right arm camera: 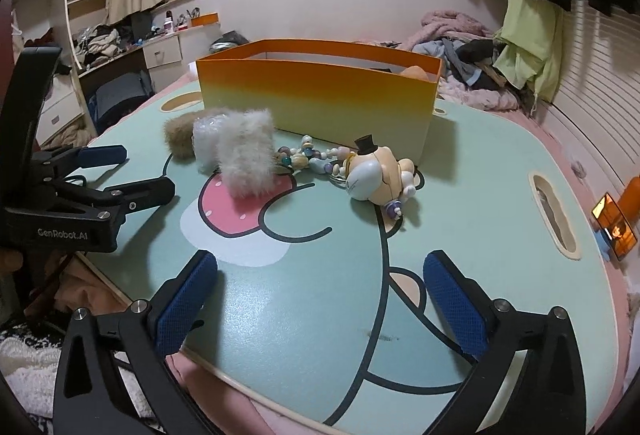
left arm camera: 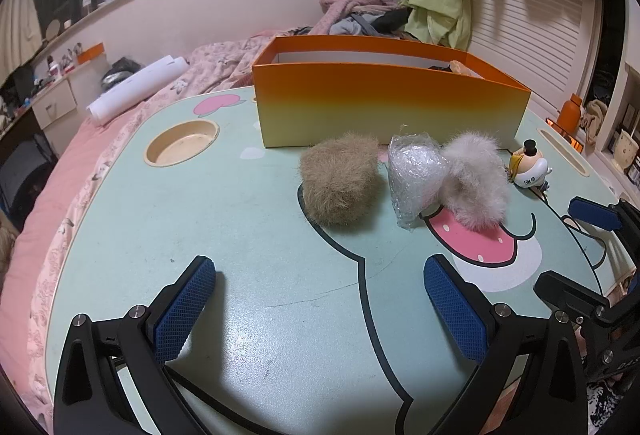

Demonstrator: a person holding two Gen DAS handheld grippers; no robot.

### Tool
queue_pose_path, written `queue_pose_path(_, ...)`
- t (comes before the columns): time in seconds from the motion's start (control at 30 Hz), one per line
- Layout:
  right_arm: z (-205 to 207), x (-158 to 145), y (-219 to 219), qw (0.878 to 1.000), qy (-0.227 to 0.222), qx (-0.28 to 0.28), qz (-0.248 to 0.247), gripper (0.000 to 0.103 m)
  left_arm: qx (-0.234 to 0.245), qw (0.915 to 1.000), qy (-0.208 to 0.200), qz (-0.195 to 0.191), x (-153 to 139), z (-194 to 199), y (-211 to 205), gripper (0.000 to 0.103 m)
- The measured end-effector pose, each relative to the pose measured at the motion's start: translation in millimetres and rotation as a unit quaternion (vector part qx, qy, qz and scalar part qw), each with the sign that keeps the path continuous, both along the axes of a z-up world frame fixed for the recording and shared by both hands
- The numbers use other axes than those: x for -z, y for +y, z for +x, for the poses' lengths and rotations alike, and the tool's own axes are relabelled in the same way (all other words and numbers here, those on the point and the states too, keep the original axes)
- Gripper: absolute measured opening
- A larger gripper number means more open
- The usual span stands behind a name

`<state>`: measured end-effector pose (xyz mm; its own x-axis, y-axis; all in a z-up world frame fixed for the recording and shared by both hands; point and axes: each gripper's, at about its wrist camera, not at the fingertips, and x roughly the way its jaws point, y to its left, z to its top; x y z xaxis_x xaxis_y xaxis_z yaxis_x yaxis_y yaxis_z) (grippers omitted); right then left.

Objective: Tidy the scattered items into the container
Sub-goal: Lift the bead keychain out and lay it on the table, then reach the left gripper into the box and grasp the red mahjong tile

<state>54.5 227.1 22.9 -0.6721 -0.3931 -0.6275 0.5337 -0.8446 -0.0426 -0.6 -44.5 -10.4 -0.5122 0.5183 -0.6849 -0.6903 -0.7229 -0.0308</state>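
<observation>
1. I am holding my left gripper [left arm camera: 320, 309] over the bench [left arm camera: 248, 235], jaws standing wide apart with nothing between them.
2. I am keeping my right gripper [right arm camera: 320, 305] spread just as wide, gripping nothing.
3. A tan fur pom-pom [left arm camera: 340, 181], a bubble-wrap bundle [left arm camera: 412, 173], a white fur piece [left arm camera: 474, 181] and a figurine keychain [right arm camera: 376, 177] are lying just before the orange box [left arm camera: 384, 103].
</observation>
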Motion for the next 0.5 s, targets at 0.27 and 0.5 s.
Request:
queue_pose_path(0.27,0.5,0.6,-0.1,1.000,0.001,-0.002,-0.001,0.103,0.006,0.9998,-0.011,-0.013,-4.6,-0.8,1.0,0.103)
queue_pose_path(0.5,0.0,0.7,1.1,1.000,0.000,-0.003,-0.002,0.103,0.073,0.9970,-0.010,0.022,-73.8,-7.7,22.3,0.090)
